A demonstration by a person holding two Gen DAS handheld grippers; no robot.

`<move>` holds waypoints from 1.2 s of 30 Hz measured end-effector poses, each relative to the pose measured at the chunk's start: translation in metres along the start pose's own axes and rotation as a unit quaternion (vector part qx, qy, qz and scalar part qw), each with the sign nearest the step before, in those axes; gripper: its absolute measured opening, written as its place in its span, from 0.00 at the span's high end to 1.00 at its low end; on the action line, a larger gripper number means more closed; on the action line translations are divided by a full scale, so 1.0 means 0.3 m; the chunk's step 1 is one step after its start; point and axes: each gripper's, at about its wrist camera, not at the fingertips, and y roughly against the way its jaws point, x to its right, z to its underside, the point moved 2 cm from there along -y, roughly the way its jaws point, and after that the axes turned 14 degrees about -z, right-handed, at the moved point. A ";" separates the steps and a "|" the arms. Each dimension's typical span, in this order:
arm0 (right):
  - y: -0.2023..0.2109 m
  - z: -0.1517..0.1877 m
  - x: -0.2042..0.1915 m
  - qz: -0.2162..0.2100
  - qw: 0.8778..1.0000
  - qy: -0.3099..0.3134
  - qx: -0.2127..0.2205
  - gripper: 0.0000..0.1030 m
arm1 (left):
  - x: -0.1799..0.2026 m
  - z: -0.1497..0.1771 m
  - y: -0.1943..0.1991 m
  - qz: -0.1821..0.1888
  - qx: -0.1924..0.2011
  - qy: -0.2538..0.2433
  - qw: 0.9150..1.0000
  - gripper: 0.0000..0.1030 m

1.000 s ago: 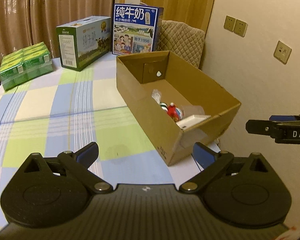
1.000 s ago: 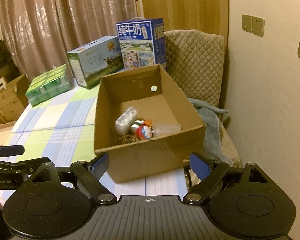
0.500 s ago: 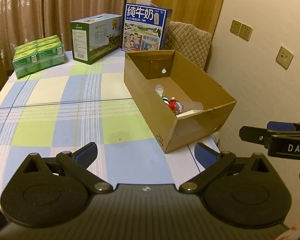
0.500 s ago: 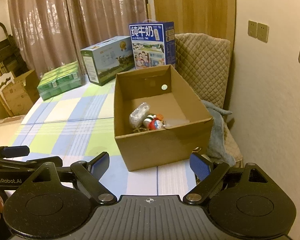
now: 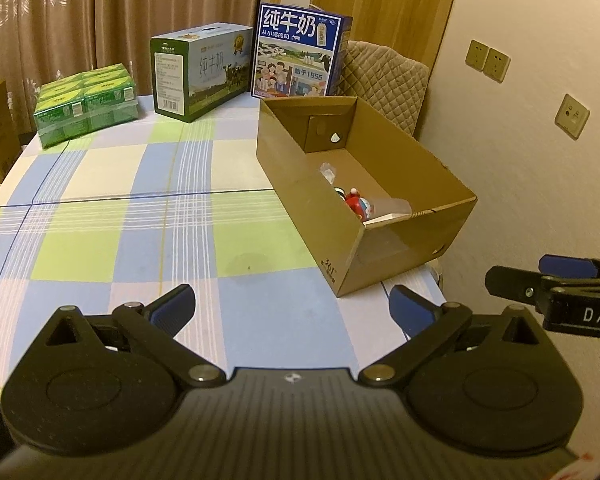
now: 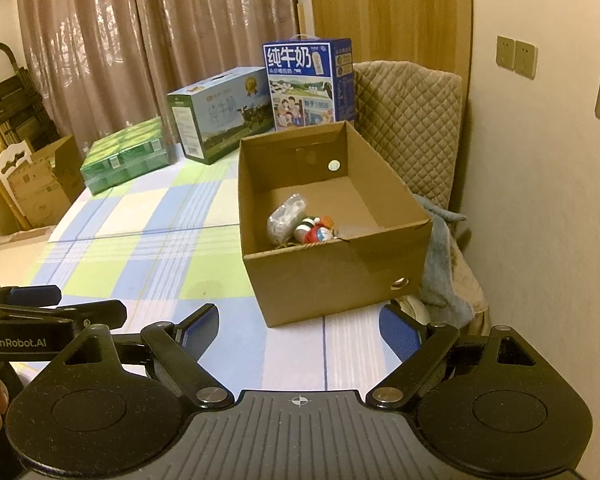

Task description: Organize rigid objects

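Both grippers' fingers spread, empty; cardboard box well ahead.

The right gripper is wide open over the checked table, holding nothing. The brown box ahead has a red toy inside

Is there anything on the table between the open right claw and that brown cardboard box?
Nothing: in the right wrist view only bare checked tablecloth lies between the open right gripper and the brown cardboard box.
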 end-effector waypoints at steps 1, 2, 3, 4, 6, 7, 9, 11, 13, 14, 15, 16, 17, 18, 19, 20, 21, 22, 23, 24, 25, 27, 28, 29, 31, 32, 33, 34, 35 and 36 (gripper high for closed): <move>0.000 0.002 -0.001 0.000 1.000 0.000 0.000 0.18 | 0.000 0.000 0.000 0.001 0.000 0.000 1.000 0.01; -0.001 0.003 -0.002 0.000 1.000 0.001 -0.001 0.18 | 0.000 0.000 -0.001 0.001 -0.001 0.000 1.000 0.01; -0.004 0.000 -0.002 0.001 1.000 0.003 -0.002 0.18 | 0.001 0.001 -0.001 0.002 -0.001 0.001 1.000 0.01; -0.006 0.001 -0.003 0.002 1.000 0.004 -0.002 0.18 | 0.001 0.002 -0.001 0.002 -0.001 0.002 1.000 0.01; -0.010 0.004 0.001 0.004 1.000 0.004 -0.003 0.18 | 0.006 0.003 0.001 0.003 0.000 0.001 1.000 0.01; -0.012 0.005 0.004 0.005 1.000 0.003 -0.004 0.18 | 0.006 0.003 0.001 0.003 -0.001 0.002 1.000 0.01; -0.012 0.005 0.004 0.005 1.000 0.002 -0.002 0.18 | 0.007 0.003 0.000 0.003 -0.002 0.002 1.000 0.01; -0.012 0.005 0.003 0.005 1.000 0.002 -0.001 0.18 | 0.009 0.005 0.000 0.002 -0.003 0.003 1.000 0.01; -0.012 0.003 0.004 0.006 1.000 0.003 0.000 0.18 | 0.008 0.006 -0.001 0.002 -0.003 0.003 1.000 0.01; -0.010 0.002 0.005 0.005 1.000 0.003 0.000 0.18 | 0.008 0.006 -0.001 0.003 -0.003 0.004 1.000 0.01; -0.009 0.001 0.006 0.005 1.000 0.003 0.000 0.18 | 0.010 0.006 0.000 0.003 -0.003 0.003 1.000 0.01; -0.009 0.000 0.005 0.005 1.000 0.003 0.001 0.18 | 0.011 0.007 0.000 0.004 -0.003 0.003 1.000 0.01; -0.009 -0.001 0.006 0.005 1.000 0.003 0.001 0.18 | 0.010 0.008 -0.001 0.004 -0.003 0.003 1.000 0.01; -0.008 -0.001 0.003 0.005 1.000 0.003 0.001 0.18 | 0.012 0.008 0.000 0.004 -0.003 0.003 1.000 0.01; -0.008 -0.001 0.003 0.005 1.000 0.003 0.001 0.18 | 0.010 0.007 -0.001 0.005 -0.003 0.003 1.000 0.01; -0.008 -0.002 0.002 0.004 1.000 0.003 0.001 0.18 | 0.010 0.007 -0.002 0.005 -0.003 0.003 1.000 0.01; -0.008 -0.002 0.002 0.004 1.000 0.002 0.001 0.18 | 0.010 0.007 -0.001 0.005 -0.003 0.003 1.000 0.01; -0.009 -0.002 0.001 0.004 1.000 0.002 0.001 0.18 | 0.011 0.007 -0.001 0.005 -0.003 0.003 1.000 0.01; -0.009 -0.002 0.001 0.005 1.000 0.003 0.002 0.18 | 0.010 0.007 -0.002 0.005 -0.003 0.003 1.000 0.01; -0.009 -0.002 0.001 0.005 1.000 0.003 0.002 0.18 | 0.010 0.006 -0.002 0.005 -0.003 0.003 1.000 0.01; -0.009 -0.002 0.002 0.005 1.000 0.003 0.002 0.18 | 0.012 0.007 -0.001 0.005 -0.003 0.003 1.000 0.01; -0.007 -0.001 0.000 0.005 1.000 0.003 0.002 0.18 | 0.009 0.006 -0.002 0.006 -0.003 0.003 1.000 0.01; -0.007 -0.001 0.000 0.005 1.000 0.003 0.001 0.18 | 0.009 0.006 -0.002 0.006 -0.003 0.003 1.000 0.01; -0.007 -0.001 0.000 0.005 1.000 0.003 0.001 0.18 | 0.010 0.006 -0.002 0.007 -0.002 0.003 1.000 0.01; -0.007 -0.003 -0.002 0.005 1.000 0.003 0.001 0.18 | 0.011 0.007 0.000 0.009 -0.001 0.004 1.000 0.01; -0.008 -0.003 -0.001 0.005 1.000 0.003 0.001 0.18 | 0.010 0.007 0.001 0.010 0.000 0.005 1.000 0.01; -0.007 -0.003 -0.001 0.005 1.000 0.002 0.001 0.18 | 0.010 0.008 0.001 0.012 0.001 0.005 1.000 0.01; -0.007 -0.003 -0.001 0.005 1.000 0.002 0.001 0.18 | 0.009 0.008 0.001 0.012 0.001 0.006 1.000 0.01; -0.008 -0.003 -0.003 0.005 1.000 0.002 0.002 0.18 | 0.008 0.008 0.001 0.012 0.002 0.006 1.000 0.01; -0.009 -0.001 -0.004 0.005 1.000 0.001 0.001 0.18 | 0.008 0.009 0.001 0.012 0.002 0.006 1.000 0.01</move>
